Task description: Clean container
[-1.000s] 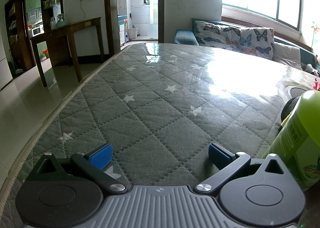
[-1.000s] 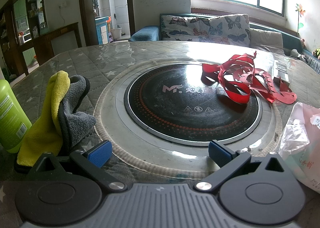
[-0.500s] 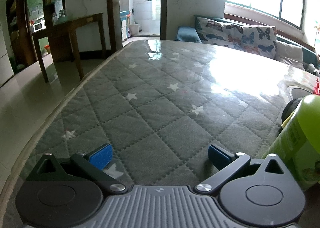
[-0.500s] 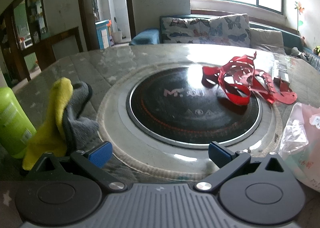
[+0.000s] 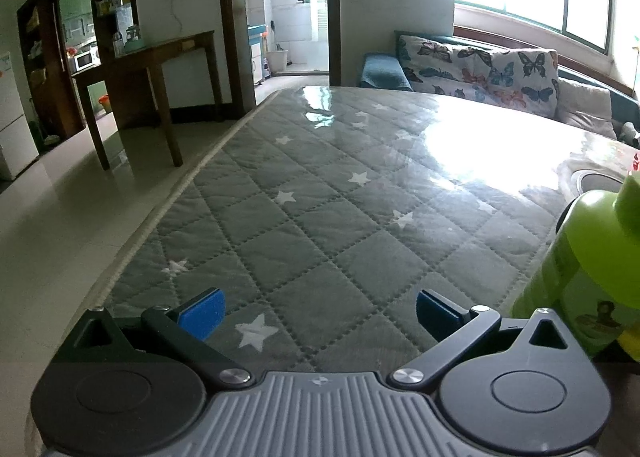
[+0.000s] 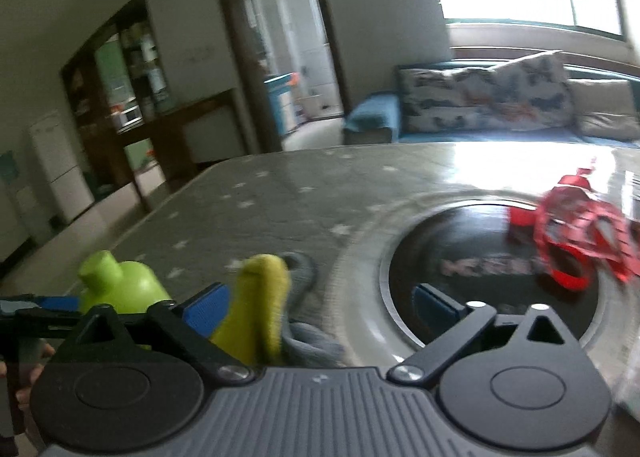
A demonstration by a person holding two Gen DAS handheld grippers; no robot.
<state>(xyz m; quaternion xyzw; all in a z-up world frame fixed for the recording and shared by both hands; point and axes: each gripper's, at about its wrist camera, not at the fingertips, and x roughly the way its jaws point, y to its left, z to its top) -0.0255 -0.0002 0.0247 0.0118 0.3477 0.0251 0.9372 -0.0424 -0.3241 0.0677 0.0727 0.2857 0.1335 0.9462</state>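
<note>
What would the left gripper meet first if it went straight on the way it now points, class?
Probably only the quilted table cover: the left gripper is open, angled down at bare cover. The green bottle stands off to the right of that line.

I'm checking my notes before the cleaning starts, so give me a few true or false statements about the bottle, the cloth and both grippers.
1. The green bottle stands upright on the quilted table cover. True.
2. The left gripper grips the bottle. False: it is open and empty, with the bottle to its right.
3. The right gripper is fully shut. False: its jaws are wide and closing, with the yellow and grey cloth between them.
4. Red ribbon lies on the black cooktop. True.
</note>
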